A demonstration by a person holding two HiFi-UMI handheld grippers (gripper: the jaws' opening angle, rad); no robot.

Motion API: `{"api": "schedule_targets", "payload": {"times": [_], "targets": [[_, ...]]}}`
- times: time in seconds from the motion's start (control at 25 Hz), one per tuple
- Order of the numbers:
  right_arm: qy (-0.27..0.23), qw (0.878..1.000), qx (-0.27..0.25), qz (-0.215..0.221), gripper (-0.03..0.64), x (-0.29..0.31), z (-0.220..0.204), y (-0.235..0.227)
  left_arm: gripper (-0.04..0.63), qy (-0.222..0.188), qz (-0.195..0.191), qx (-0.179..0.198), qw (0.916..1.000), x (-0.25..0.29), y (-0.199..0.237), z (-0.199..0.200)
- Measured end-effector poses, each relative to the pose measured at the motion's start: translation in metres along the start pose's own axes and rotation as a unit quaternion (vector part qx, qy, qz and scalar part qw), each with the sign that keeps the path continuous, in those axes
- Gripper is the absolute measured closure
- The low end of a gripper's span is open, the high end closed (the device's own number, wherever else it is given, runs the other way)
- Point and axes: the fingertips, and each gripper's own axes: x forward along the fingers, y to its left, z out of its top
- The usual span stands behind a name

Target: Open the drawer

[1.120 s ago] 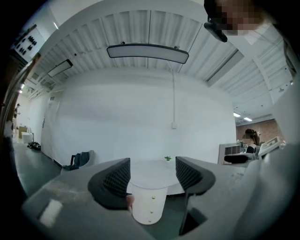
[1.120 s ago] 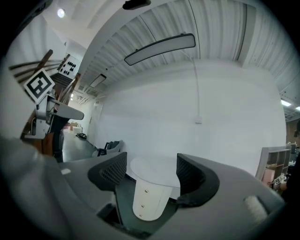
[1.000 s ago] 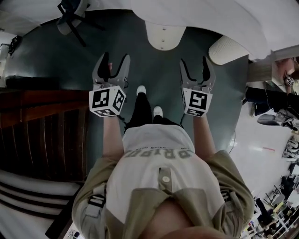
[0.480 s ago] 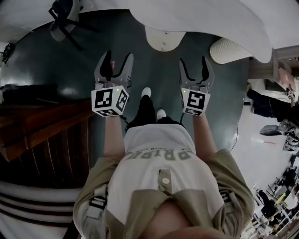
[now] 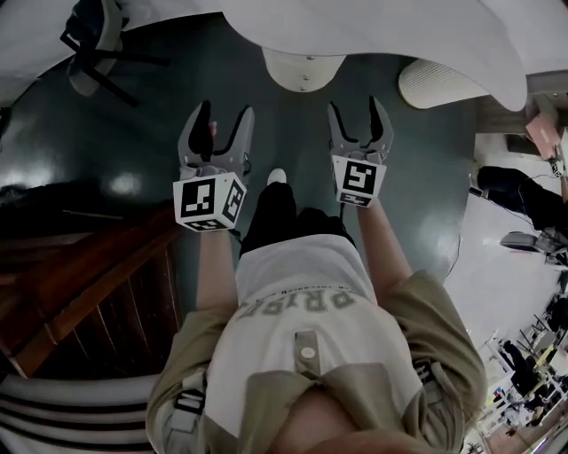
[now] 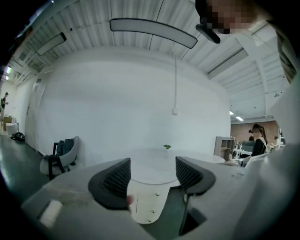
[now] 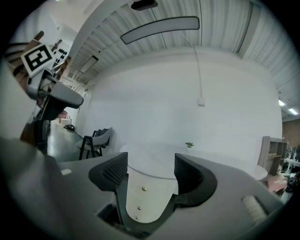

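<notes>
Status: drawer not started. I have the left grey two-jaw gripper [image 5: 224, 112] and the right grey two-jaw gripper [image 5: 356, 106] held out ahead over the dark green floor [image 5: 293, 151]. Both sets of jaws stand wide apart, with nothing between them in either gripper view.

Target, as I judge it: the white round-fronted drawer unit [image 5: 303, 69] with small metal knobs. It is tucked under the edge of the white round table [image 5: 382, 27], straight ahead and well apart from both grippers. Its front looks flush, with no drawer pulled out that I can see. I cannot tell which knob serves which drawer.

Left to do, all of it: close the gap, take a knob, pull
</notes>
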Motion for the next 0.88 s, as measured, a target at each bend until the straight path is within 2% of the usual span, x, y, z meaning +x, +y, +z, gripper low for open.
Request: {"api": "schedule_targets", "payload": {"times": [0.24, 0.48, 0.68, 0.88], "targets": [[0.04, 0.999, 0.0, -0.002, 0.307, 0.056, -0.101, 0.014, 0.287, 0.018, -0.002, -0.01, 0.9998, 0.036, 0.014, -0.073], [0.063, 0.998, -0.002, -0.009, 0.324, 0.099, -0.185, 0.024, 0.287, 0.022, -0.009, -0.011, 0.9996, 0.065, 0.019, -0.121], [0.097, 0.995, 0.026, -0.017, 0.334, 0.13, -0.26, 0.031, 0.287, 0.031, -0.019, -0.001, 0.9993, 0.085, 0.016, -0.165], [0.118, 0.992, 0.037, 0.004, 0.334, 0.173, -0.323, 0.046, 0.287, 0.05, -0.022, -0.016, 0.9984, 0.106, 0.022, -0.215]]}}
